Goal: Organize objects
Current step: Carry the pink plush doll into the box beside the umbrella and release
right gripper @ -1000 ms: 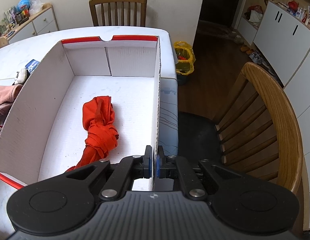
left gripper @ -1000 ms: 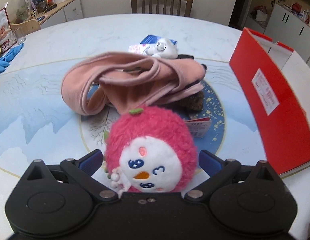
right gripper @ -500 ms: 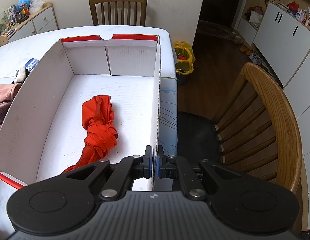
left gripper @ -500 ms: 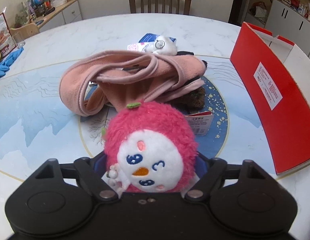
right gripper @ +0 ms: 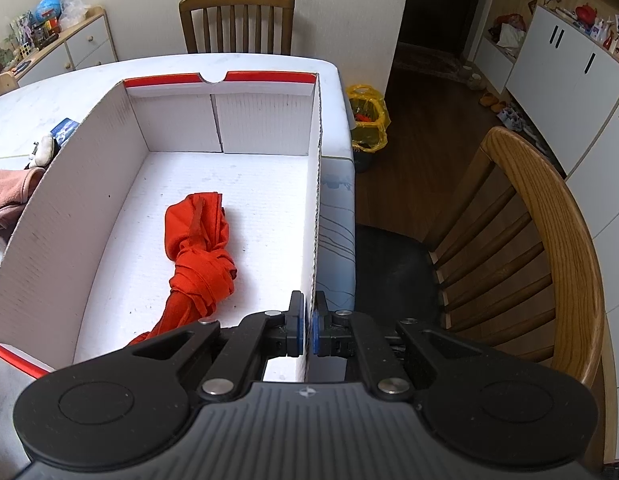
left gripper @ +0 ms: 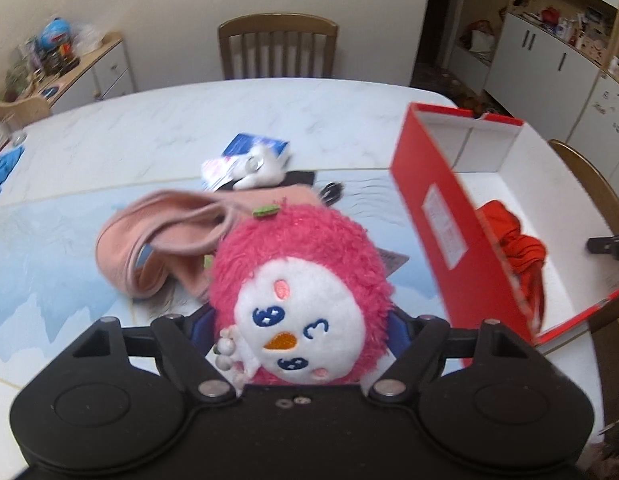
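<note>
My left gripper (left gripper: 299,326) is shut on a pink plush toy (left gripper: 301,296) with a white face and holds it above the table. A red cardboard box (left gripper: 437,216) with a white inside stands to its right, and an orange cloth (left gripper: 517,240) lies in it. My right gripper (right gripper: 307,324) is shut on the box's right wall (right gripper: 315,184); the orange cloth (right gripper: 199,248) lies on the box floor to its left. The right gripper's tip also shows in the left wrist view (left gripper: 609,245).
A pink garment (left gripper: 169,240) lies on the table behind the plush, with a white toy (left gripper: 257,168) and a blue packet (left gripper: 255,146) beyond it. Wooden chairs stand at the far side (left gripper: 277,46) and to the right (right gripper: 541,248). A sideboard (left gripper: 69,68) is at far left.
My left gripper closed on the plush toy, lifted it and swung to the right toward the box. My right gripper has kept its hold on the box wall.
</note>
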### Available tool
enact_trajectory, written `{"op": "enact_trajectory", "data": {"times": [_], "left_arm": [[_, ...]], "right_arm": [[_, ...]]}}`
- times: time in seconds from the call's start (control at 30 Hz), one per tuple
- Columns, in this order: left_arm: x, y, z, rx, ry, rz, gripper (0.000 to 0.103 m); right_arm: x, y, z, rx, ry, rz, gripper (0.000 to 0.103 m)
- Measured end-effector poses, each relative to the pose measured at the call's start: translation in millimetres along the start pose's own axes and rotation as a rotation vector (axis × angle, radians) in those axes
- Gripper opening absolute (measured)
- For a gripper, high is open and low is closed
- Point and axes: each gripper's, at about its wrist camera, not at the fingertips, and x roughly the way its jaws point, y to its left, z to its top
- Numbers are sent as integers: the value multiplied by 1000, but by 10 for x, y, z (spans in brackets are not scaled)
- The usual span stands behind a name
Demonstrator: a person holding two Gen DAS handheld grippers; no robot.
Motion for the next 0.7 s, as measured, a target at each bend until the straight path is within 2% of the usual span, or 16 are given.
{"op": "enact_trajectory", "data": {"times": [0.33, 0.7], "left_arm": [[-170, -473, 326, 79, -49, -83, 78], [-56, -1006, 519, 169, -67, -138, 78]], "right_arm": [[-28, 4, -19, -5, -6, 18, 4], [-30, 15, -19, -11, -7, 19, 4]]}}
